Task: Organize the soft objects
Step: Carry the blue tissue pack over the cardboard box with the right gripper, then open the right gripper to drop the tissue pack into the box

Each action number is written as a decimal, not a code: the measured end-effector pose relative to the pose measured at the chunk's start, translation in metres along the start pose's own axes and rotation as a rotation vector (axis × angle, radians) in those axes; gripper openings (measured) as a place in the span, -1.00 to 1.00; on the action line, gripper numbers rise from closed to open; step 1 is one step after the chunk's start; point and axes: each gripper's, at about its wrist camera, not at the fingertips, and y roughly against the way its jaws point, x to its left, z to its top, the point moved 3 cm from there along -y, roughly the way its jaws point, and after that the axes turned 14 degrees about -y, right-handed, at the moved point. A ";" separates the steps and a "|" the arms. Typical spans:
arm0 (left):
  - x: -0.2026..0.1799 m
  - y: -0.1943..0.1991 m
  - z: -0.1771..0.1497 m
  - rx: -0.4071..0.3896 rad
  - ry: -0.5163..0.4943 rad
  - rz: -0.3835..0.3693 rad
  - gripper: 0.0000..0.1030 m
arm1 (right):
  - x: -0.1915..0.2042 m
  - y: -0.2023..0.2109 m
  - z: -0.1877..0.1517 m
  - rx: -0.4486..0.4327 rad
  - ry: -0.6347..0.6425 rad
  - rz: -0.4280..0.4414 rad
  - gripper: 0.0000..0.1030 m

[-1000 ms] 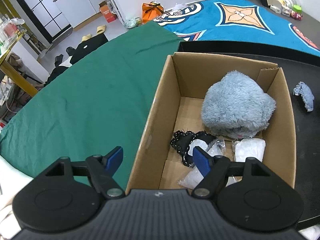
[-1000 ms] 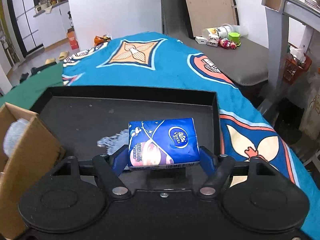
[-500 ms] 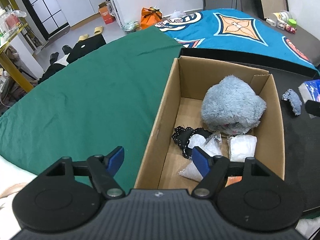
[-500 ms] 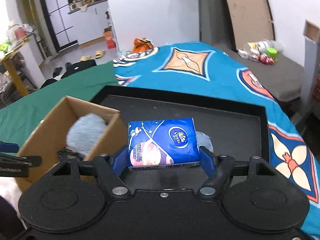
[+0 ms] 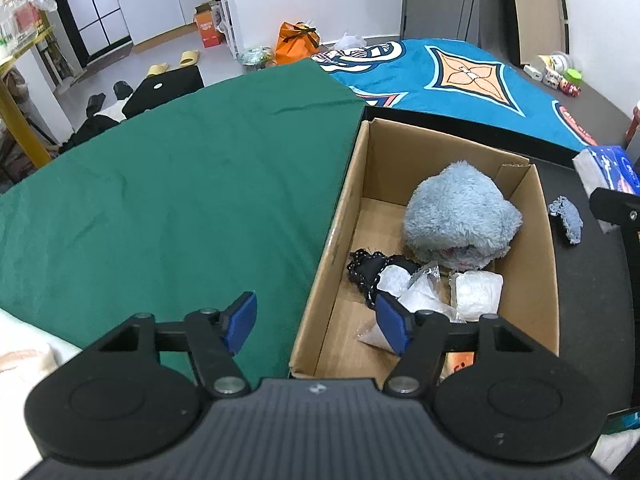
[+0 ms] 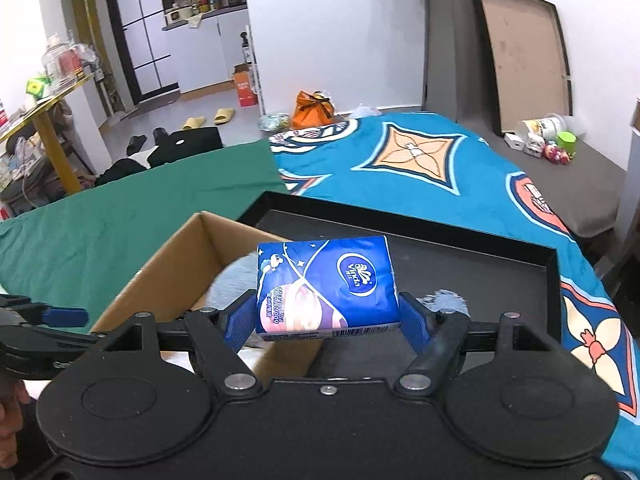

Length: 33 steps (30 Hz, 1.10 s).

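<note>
My right gripper (image 6: pixel 326 320) is shut on a blue tissue pack (image 6: pixel 326 284) and holds it above the right wall of a cardboard box (image 6: pixel 168 264). The pack also shows at the right edge of the left wrist view (image 5: pixel 612 170). The box (image 5: pixel 344 216) holds a fluffy grey-blue plush (image 5: pixel 460 216), a black lace piece (image 5: pixel 368 268) and clear bags of white stuff (image 5: pixel 476 294). My left gripper (image 5: pixel 316 322) is open and empty over the box's near left wall. A small grey-blue cloth (image 5: pixel 566 220) lies on the black tray (image 6: pixel 480 248) right of the box.
The box stands in the black tray on a bed with a green sheet (image 5: pixel 160 184) to the left and a blue patterned blanket (image 5: pixel 460 76) behind. Bottles and toys (image 6: pixel 544 140) sit on a grey surface far right. The floor beyond is cluttered.
My right gripper has carried the tissue pack left and up, from over the tray to above the box's right wall. The left gripper has drawn back slightly and stays open.
</note>
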 end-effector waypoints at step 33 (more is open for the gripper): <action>0.032 -0.016 -0.027 -0.021 0.138 -0.195 -0.72 | 0.079 -0.017 -0.032 0.189 -0.034 0.086 0.47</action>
